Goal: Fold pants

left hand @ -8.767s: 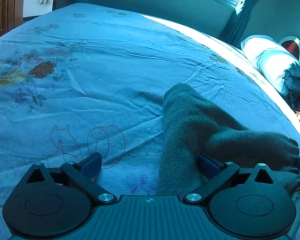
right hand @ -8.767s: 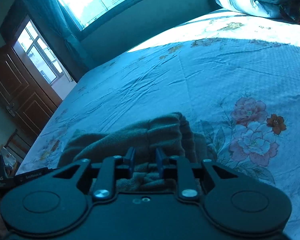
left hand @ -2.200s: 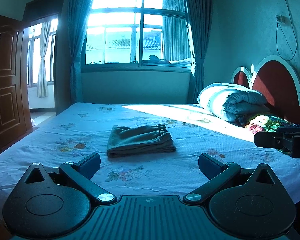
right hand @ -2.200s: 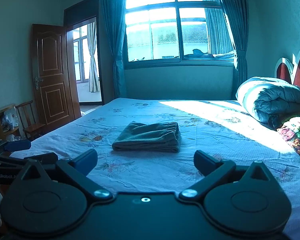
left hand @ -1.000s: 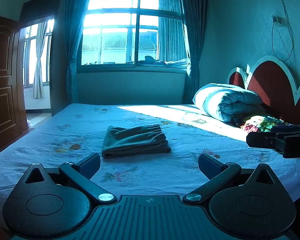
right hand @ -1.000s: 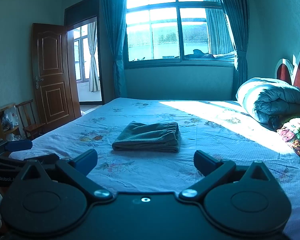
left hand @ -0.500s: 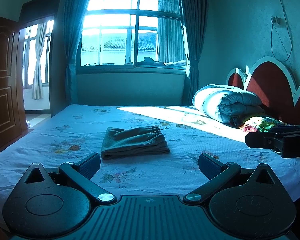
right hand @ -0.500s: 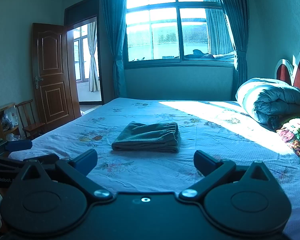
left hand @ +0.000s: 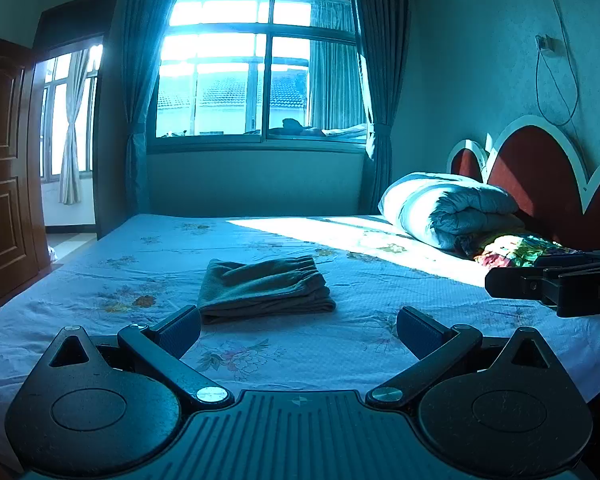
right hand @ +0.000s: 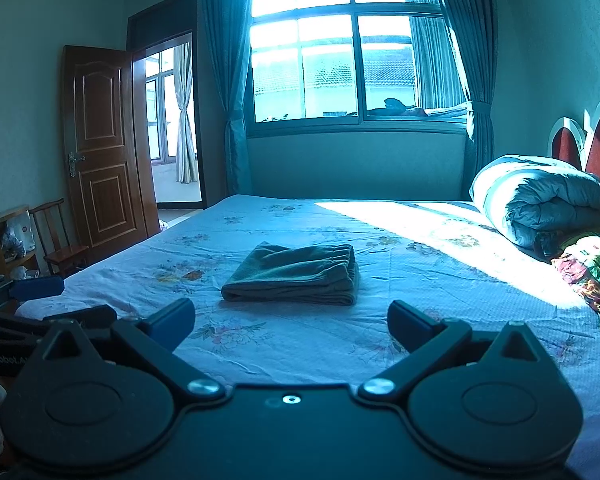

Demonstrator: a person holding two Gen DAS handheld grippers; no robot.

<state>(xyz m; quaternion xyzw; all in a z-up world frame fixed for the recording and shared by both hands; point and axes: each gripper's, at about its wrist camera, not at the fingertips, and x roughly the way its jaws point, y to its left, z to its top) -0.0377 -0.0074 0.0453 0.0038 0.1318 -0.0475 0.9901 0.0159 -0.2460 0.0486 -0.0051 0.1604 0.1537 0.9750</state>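
the bed [left hand: 340, 352] has a blue sheet with flowers, under a big window [left hand: 260, 76]. the pants [left hand: 265, 290] are soft and grey, folded flat in the middle of the bed. the left gripper [left hand: 298, 330] and right gripper [right hand: 291, 318] are wide open, empty, well back from the pants. only the right view shows a wooden chair [right hand: 60, 240].

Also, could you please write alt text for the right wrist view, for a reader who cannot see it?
Folded pants lie in a neat stack on a floral bed sheet, untouched. The right gripper sits in front of them with its jaws wide open and empty. A rolled duvet rests at the right by the headboard, under a sunlit window.
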